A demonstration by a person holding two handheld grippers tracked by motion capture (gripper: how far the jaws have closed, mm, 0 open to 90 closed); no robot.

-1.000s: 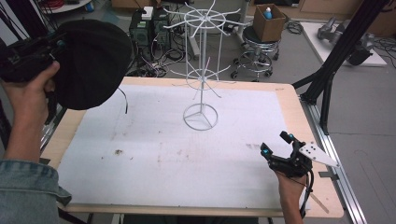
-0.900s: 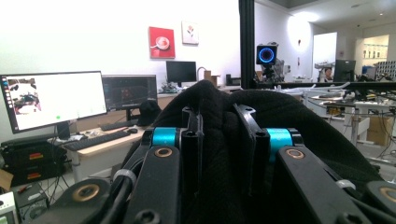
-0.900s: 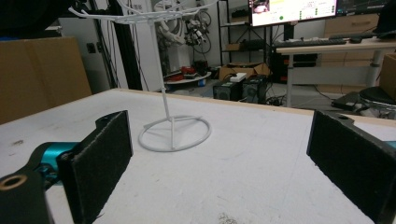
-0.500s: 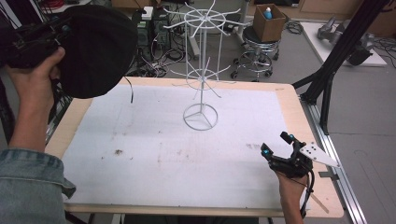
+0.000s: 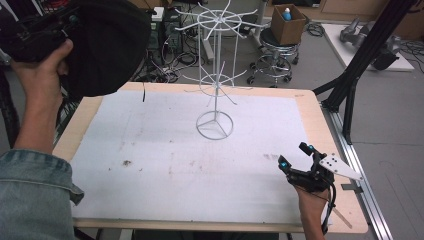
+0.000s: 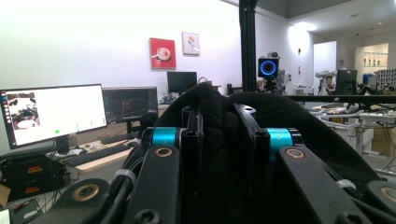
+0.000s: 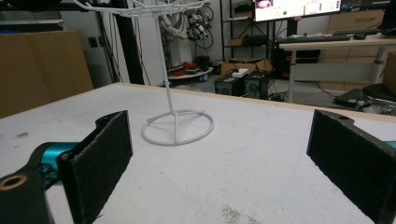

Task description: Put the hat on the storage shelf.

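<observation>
A black fabric hat hangs in the air above the table's far left corner, with my left gripper shut on it. In the left gripper view the black fabric is pinched between the jaws of my left gripper. A white wire display stand with hooked arms rises from a ring base at the far middle of the table. My right gripper rests low near the front right corner, open and empty, facing the stand; its pads are wide apart around my right gripper.
A white mat covers the wooden table, with a few dark smudges on it. A black frame post stands past the right edge. A stool and a cardboard box sit on the floor beyond the table.
My left gripper has carried the hat upward and a little to the right. The right gripper has stayed where it was.
</observation>
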